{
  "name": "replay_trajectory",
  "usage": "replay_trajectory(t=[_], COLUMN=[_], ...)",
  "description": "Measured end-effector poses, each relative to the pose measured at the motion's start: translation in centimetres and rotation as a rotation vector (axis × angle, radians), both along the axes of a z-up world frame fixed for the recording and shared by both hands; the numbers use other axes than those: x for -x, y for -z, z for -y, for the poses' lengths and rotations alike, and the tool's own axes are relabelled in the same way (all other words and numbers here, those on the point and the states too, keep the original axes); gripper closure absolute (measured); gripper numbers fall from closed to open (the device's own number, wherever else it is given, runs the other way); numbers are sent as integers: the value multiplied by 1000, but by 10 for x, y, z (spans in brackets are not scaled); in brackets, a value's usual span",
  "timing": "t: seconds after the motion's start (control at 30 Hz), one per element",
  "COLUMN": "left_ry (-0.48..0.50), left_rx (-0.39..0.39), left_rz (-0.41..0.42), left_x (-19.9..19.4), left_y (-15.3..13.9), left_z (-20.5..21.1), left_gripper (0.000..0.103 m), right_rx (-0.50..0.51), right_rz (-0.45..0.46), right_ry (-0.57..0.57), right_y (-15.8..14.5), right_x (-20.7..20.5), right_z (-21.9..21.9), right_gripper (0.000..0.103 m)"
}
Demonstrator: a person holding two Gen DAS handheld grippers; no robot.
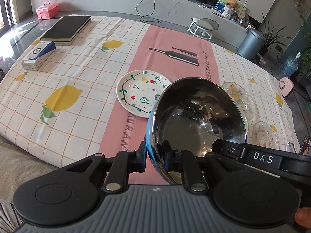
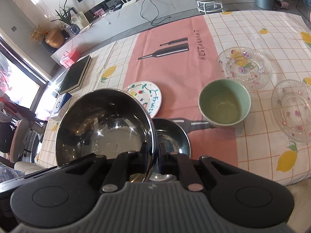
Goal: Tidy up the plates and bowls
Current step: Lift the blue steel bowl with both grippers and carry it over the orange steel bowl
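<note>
Both tongs, left tongs [image 1: 154, 156] and right tongs [image 2: 153, 156], are clamping one steel bowl [image 2: 103, 124] by opposite rims; nesting it into the smaller steel bowl [image 2: 173, 136] beneath needs lowering.

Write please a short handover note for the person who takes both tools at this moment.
Left tool: shut on the rim of the large steel bowl, which is lifted and tilted.
Right tool: shut on the opposite rim, seemingly of the same bowl.
On the cloth, unstacked: small steel bowl, green bowl, painted plate, two glass plates.
Done: nothing grouped.
Left: set the bowl down, gather bowls, stack plates.
</note>
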State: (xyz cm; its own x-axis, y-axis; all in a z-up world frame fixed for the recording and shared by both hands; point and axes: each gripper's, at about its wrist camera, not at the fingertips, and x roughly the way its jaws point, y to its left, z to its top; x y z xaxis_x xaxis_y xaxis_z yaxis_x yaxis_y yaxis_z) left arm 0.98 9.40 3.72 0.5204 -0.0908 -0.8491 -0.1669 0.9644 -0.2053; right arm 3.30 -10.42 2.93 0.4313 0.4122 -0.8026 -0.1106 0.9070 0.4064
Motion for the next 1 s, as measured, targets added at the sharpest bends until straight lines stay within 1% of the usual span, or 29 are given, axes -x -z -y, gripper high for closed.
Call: replay_trajectory(t=[0.1,0.3,0.43,0.5,0.53,0.57,0.6,0.67,0.77,0.9,1.0], left_ry=[34,89,126,138,141,146,148,149,143,131,115], left_rx=[5,-7,15,0,-17,-35,-56,-93,-86,-83,-96], left_rz=[-23,-17,-22,-26,-12,-2,7,10,13,12,1], left_x=[1,-6,-10,-11,-11,-11,-10,-11,-11,-11,-12], left_y=[11,26,33,36,37,37,37,39,39,39,45], left_z=[3,12,12,15,16,18,20,24,23,20,17], left_gripper=[84,83,82,82,79,73,71,71,71,71,61], right_rx=[42,116,166,188,195,204,216,245,247,256,247], right_rz=[-5,-15,0,5,7,17,31,52,53,47,38], right_ry=[4,14,8,-1,-3,3,12,21,7,19,23], right_y=[6,20,23,25,26,27,27,27,31,39,44], right_x=[2,1,-4,-6,-7,-7,-7,-7,-8,-8,-8], right_z=[-4,-5,-5,-6,-6,-7,-7,-8,-10,-10,-8], right_gripper=[95,94,94,93,93,93,93,93,93,93,92])
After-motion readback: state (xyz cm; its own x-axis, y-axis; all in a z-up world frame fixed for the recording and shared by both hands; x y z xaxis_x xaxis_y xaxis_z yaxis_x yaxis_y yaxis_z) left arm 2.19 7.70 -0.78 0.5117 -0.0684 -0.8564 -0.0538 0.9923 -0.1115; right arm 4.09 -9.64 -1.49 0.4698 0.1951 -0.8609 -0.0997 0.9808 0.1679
